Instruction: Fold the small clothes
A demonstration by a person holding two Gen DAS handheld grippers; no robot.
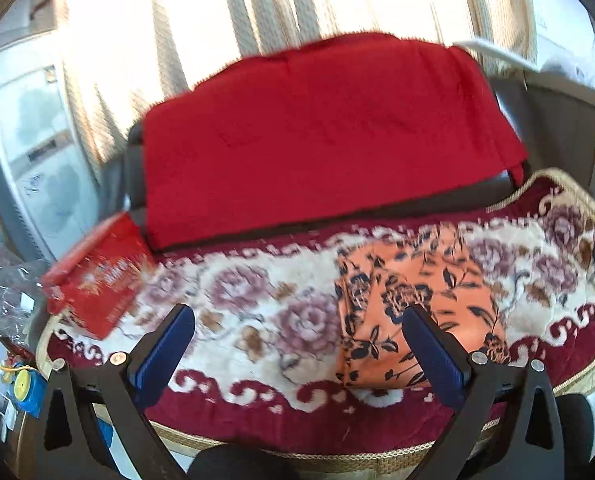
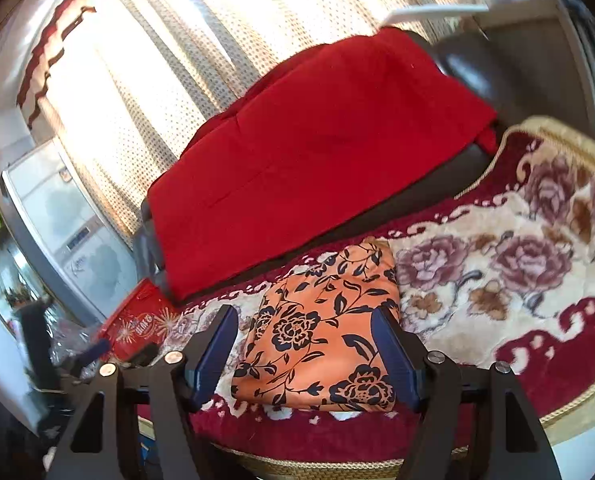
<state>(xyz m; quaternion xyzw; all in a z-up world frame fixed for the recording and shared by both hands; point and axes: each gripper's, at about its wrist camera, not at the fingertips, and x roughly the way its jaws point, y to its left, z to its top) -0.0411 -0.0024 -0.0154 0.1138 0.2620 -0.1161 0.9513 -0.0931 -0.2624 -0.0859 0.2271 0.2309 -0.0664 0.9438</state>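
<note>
Both claws gaping, holding nothing. Orange floral garment (image 2: 321, 332) lies folded flat on rug (image 2: 517, 280), dead ahead between right gripper (image 2: 303, 346) fingers, ahead-right of left gripper (image 1: 297, 344). Next fold probably: pinch near edge squarely, keep layers aligned.

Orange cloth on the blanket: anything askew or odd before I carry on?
Nothing stands out. The orange cloth lies folded and flat on the floral blanket, its edges fairly straight. Both claws, left and right, are open and hold nothing. The red cover drapes the backrest smoothly.
</note>
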